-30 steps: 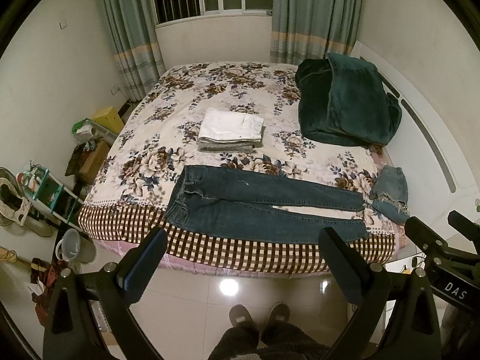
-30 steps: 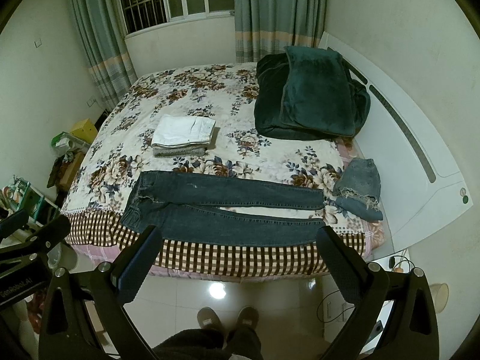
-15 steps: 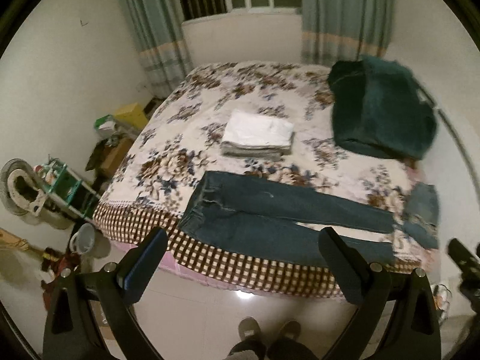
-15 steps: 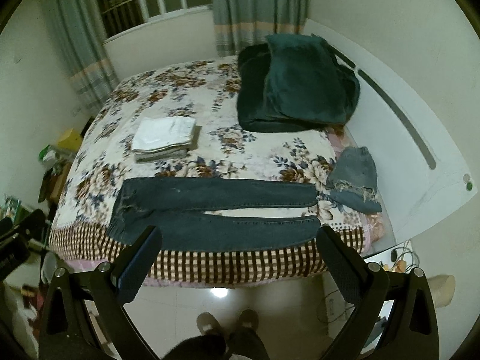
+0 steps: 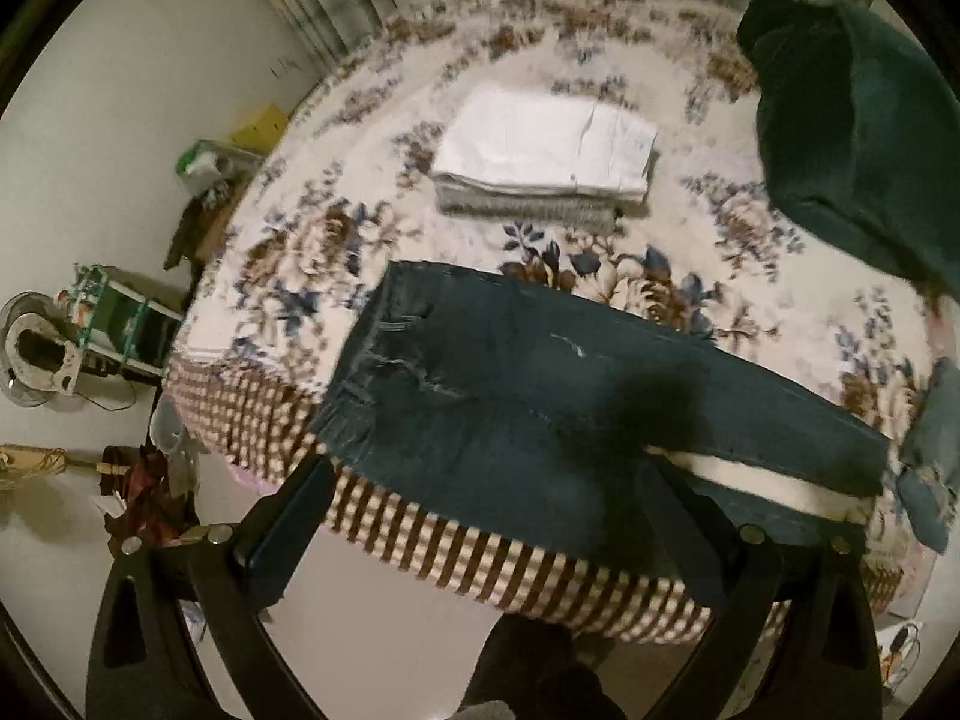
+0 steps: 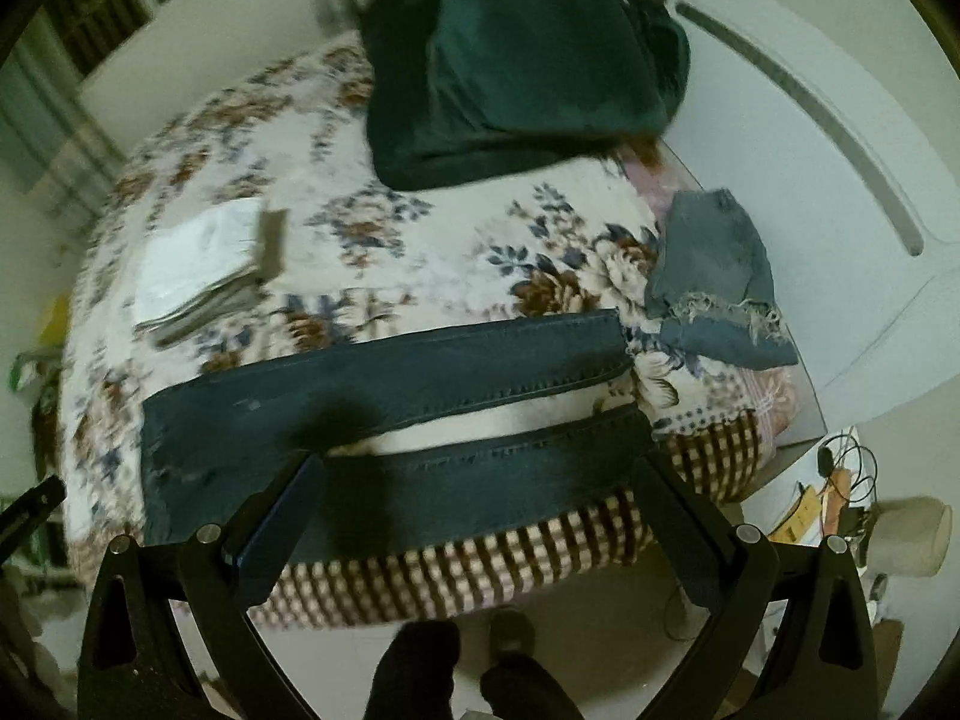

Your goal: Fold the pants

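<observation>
Dark blue jeans lay flat along near edge of floral bedspread, legs apart. Left gripper and right gripper hovered above them, both released, jaws wide.

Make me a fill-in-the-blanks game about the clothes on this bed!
1. The long dark blue denim jeans lie flat with both legs ____.
2. The folded pile has a ____ garment on top.
3. The bulky folded blanket is dark ____.
4. Both grippers' jaws are ____.

Missing words: unfolded; white; green; open
</observation>
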